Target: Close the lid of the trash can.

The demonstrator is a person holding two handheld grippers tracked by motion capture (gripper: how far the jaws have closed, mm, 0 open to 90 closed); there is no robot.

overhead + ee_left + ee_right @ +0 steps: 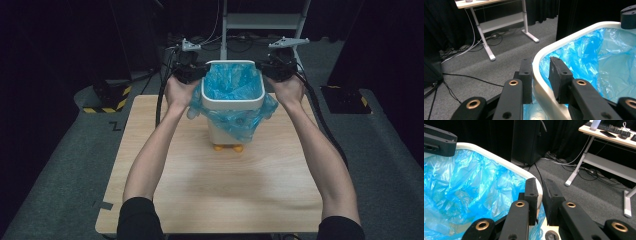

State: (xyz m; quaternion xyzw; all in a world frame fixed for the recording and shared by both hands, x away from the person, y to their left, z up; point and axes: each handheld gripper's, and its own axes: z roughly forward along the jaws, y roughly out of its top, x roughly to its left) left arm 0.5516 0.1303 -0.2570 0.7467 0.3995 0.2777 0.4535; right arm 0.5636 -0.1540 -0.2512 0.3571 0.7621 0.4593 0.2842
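A white bin [221, 132] with small orange feet [228, 147] stands at the far middle of the wooden table [220, 195]. A blue plastic bag [232, 82] lines it and spills out under its white rim [232, 104]. My left gripper [197, 74] is shut on the rim's left side; one jaw is outside, the other inside against the bag [594, 57]. My right gripper [266, 70] is shut on the rim's right side the same way. In the left gripper view the gripper [541, 72] pinches the rim [544, 52]. In the right gripper view the gripper [540, 192] pinches the rim [499, 160] beside the bag [461, 182].
Grey carpet surrounds the table. A white desk frame [265, 22] and cables lie beyond the far edge. Black stands with yellow-striped bases sit at the left [107, 97] and right [345, 97]. The near half of the table is bare wood.
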